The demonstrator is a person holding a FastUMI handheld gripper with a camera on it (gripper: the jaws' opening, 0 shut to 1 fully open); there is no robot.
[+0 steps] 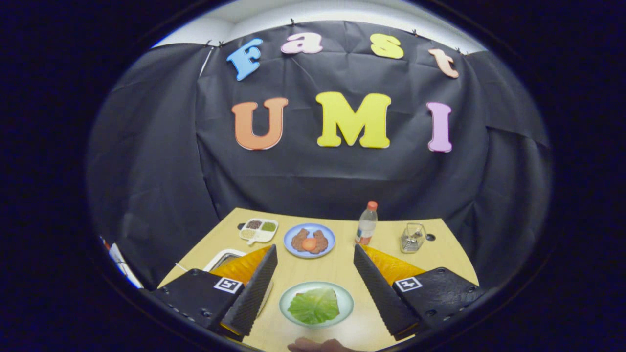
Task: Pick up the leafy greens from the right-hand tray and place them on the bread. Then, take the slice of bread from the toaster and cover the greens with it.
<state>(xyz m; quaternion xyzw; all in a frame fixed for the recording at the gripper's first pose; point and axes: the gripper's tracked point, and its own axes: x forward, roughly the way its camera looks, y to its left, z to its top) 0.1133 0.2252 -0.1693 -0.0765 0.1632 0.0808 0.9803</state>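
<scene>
Green lettuce leaf (314,305) lies flat on a pale round plate (345,296), between the two fingers of the gripper (315,286) and low in the gap. Gripper fingers stand wide apart, touching nothing, hovering above the light wooden bench (337,269). Beyond the fingertips sits a blue plate (326,232) with two brown pieces and an orange slice (309,244) on top; the brown pieces could be bread or meat, too small to tell. Left of that plate, a white divided dish (258,230) holds dark, green and pale fillings, contents unclear. A clear bottle with an orange cap (367,224) stands upright just right of the blue plate. Further right is a small metal wire-like thing (413,237), possibly a toaster or rack; I cannot make out whether it holds bread. A small dark spot (430,237) sits just beside it. Behind the left finger a white-rimmed tray (222,258) is mostly hidden, contents not visible. Part of a hand (320,345) shows just below the lettuce plate, cut off.
</scene>
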